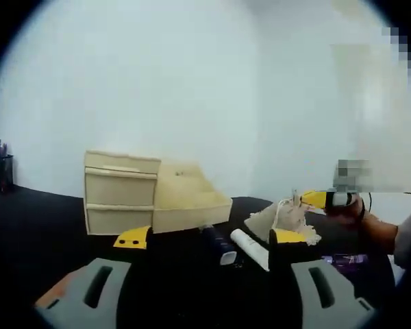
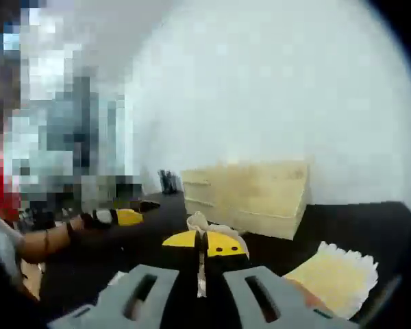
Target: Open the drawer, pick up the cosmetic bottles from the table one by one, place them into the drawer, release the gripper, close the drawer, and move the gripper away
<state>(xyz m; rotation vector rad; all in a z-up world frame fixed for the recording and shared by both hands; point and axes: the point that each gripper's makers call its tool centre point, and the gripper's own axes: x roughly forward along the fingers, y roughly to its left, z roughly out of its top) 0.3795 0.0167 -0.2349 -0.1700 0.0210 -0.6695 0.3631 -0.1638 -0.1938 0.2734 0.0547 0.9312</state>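
A dark blue bottle with a white cap and a white tube lie side by side on the black table, just beyond my left gripper, whose yellow-tipped jaws stand wide open with nothing held. Behind them is the cream wooden drawer unit, its drawer fronts flush. An open-topped cream box adjoins it on the right. My right gripper has its jaws together on a crumpled cream cloth, with a pale strip between them.
A dark pen holder stands at the back of the table. A purple item lies at the right. A yellow fringed cloth lies near my right gripper. A gloved hand holds the left gripper.
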